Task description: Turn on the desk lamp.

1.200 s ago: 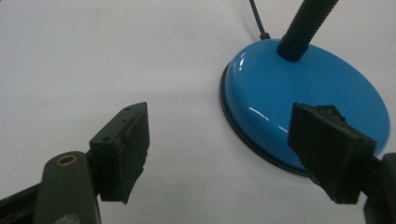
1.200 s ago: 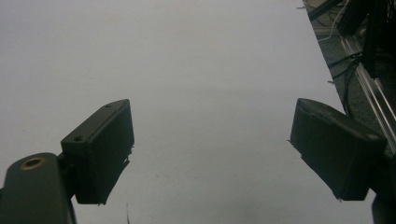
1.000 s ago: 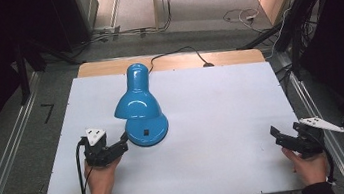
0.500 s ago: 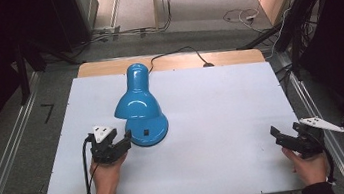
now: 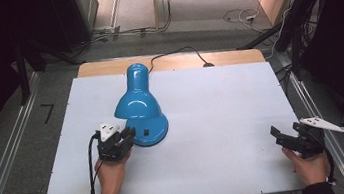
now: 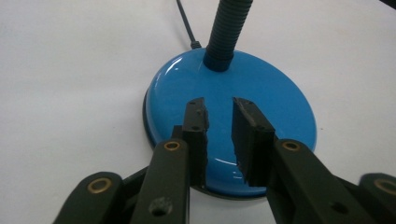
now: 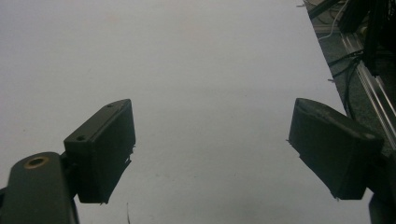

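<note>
A blue desk lamp [image 5: 136, 104] stands on the white board [image 5: 221, 105], its shade leaning over its round base [image 5: 156, 129]. My left gripper [image 5: 123, 136] hovers just over the near-left part of that base [image 6: 280, 107]. Its jaws are open by a narrow gap with nothing between them [image 6: 219, 105], and they point toward the ribbed neck [image 6: 226, 32]. My right gripper [image 5: 278, 136] rests near the board's right front edge. It is wide open and empty over bare board [image 7: 212, 121].
The lamp's black cord [image 5: 174, 54] runs off the back of the table over a wooden strip [image 5: 235, 56]. Metal rails [image 5: 324, 122] and loose cables lie on the floor at both sides. Bare board lies between the two grippers.
My left gripper has moved right and forward, from beside the lamp base to over its edge. The right gripper and the lamp have stayed put.
</note>
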The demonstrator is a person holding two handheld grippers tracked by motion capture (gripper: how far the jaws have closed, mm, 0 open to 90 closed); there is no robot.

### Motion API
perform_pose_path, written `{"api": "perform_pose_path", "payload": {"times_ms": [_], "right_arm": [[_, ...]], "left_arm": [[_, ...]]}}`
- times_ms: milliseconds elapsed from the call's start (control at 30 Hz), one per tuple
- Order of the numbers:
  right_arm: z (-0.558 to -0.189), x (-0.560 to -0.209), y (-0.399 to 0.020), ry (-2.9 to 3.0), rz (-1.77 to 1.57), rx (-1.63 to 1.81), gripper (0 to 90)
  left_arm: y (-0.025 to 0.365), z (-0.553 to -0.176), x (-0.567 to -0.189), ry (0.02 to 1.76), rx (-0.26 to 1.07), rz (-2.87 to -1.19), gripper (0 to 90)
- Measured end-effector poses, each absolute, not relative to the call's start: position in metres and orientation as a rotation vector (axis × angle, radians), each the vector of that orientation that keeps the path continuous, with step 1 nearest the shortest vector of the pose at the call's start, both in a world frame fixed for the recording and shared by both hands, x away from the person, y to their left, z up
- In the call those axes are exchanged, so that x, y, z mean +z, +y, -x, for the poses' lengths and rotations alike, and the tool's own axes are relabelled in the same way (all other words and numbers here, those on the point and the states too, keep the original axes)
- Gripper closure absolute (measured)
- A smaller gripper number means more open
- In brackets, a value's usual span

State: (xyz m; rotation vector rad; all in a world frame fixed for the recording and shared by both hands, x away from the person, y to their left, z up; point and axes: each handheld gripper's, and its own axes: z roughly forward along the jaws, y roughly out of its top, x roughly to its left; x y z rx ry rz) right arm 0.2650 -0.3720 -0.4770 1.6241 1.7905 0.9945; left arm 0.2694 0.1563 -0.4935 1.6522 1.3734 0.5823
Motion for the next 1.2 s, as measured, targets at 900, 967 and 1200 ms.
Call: {"api": "perform_pose_path", "payload": {"times_ms": [900,967,1200], "right_arm": [[-0.266,-0.477,-0.374,1.787,-1.637,1.013,13.6],[-0.265,-0.476,-0.375,1.777,-1.635,1.022,13.6],[-0.265,-0.476,-0.377,1.774,-1.644,1.018,13.6]], "left_arm": [[0.132,-0.282,-0.495,1.312,0.544,-1.715,90.0],[0.132,-0.282,-0.495,1.311,0.542,-1.714,90.0],[0.128,-0.284,-0.496,1.304,0.527,-1.711,90.0]]}}
